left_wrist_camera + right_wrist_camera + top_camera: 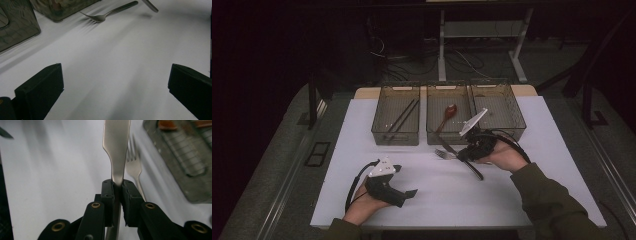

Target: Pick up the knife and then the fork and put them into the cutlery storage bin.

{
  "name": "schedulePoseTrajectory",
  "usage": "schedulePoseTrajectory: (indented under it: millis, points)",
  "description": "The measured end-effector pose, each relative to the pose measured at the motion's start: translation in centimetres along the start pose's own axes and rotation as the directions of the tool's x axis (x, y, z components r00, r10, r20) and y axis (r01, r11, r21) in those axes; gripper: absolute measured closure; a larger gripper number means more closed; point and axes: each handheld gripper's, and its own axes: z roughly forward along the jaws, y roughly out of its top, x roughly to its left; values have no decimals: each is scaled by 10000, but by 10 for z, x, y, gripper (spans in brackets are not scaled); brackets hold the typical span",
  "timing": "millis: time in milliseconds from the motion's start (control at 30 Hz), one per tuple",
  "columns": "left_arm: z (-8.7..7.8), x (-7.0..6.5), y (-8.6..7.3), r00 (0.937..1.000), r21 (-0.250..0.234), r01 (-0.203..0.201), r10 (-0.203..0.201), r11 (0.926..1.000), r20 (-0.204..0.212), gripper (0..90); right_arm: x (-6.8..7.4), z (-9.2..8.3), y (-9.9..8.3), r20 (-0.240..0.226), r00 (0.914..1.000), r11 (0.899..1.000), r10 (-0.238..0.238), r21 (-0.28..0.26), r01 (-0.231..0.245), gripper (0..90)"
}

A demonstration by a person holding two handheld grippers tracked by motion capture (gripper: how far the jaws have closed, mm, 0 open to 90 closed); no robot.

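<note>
My right gripper (463,156) (117,185) is shut on a metal table knife (474,170) (117,142), held just above the white table. The blade points away from the jaws and the handle runs back under them. A metal fork (443,153) (134,163) lies on the table right beside the knife, tines toward the bins. My left gripper (407,181) (115,82) rests near the front left of the table, open, nothing between its jaws. In the left gripper view the fork (107,14) and the knife's end (150,5) lie ahead.
Three mesh bins stand in a row at the back of the table. The left bin (378,120) holds dark chopsticks (403,117). In the middle bin (430,135) lies a wooden spoon (447,114). The right bin (517,117) looks bare. White table surface (437,195) spreads between the grippers.
</note>
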Motion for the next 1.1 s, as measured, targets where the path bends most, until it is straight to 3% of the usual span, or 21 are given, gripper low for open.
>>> schedulePoseTrajectory:
  millis: [167,333,500,833,933,1100]
  points:
    - [0,0,0,10000,9,-4,4,10000,15,0,-6,-13,-3,14,9995,9952,316,-930,-313,795]
    - [0,-1,0,10000,8,-10,10,10000,18,0,-11,-24,-6,83,9973,9814,735,-1785,-708,795]
    - [0,-1,0,10000,-15,-5,5,10000,34,0,-18,-34,-14,211,9937,9564,1098,-2744,-998,795]
    - [1,-1,0,10000,-27,-13,13,10000,50,0,-30,-50,-33,283,9831,8897,1810,-4307,-1514,795]
    - [0,-1,0,10000,-17,-59,59,10000,58,0,-33,-53,-37,439,9802,8850,1930,-4392,-1546,795]
    - [0,-1,0,10000,-45,-44,45,10000,64,0,-40,-57,-44,622,9737,8678,2190,-4687,-1652,795]
